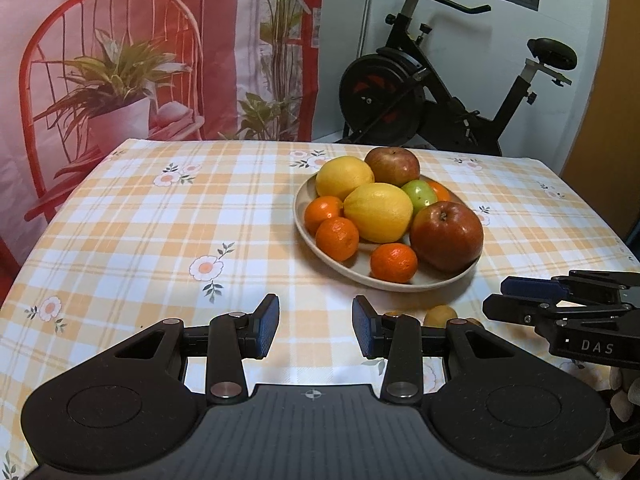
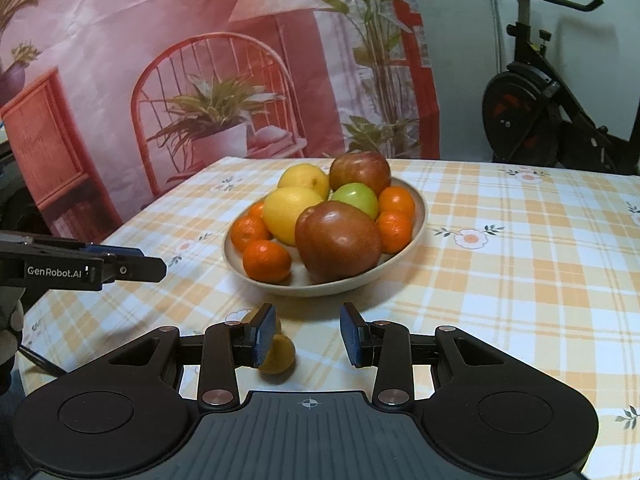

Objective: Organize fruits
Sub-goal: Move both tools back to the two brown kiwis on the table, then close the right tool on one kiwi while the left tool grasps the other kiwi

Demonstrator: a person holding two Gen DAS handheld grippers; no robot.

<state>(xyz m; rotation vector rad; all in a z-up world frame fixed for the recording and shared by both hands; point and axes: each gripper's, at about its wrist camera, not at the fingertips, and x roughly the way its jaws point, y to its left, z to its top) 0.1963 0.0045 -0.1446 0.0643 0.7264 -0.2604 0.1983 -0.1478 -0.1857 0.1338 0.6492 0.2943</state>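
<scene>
Left wrist view: the left hand-held gripper hovers over the yellow-checked counter, jaws apart with nothing between them. Ahead and right, a beige round plate carries apples, lemons and mandarins; the nearer yellow lemon lies with its long axis running left to right. The right hand-held gripper enters sideways.

Right wrist view: its jaws stand apart, empty. Clearer here, two small yellowish-brown fruits lie on the counter just beside the left finger.

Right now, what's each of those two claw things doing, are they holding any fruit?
Left gripper: open, holding nothing.
Right gripper: open, holding nothing; small yellowish fruit lies on the tablecloth beside its left finger.
</scene>
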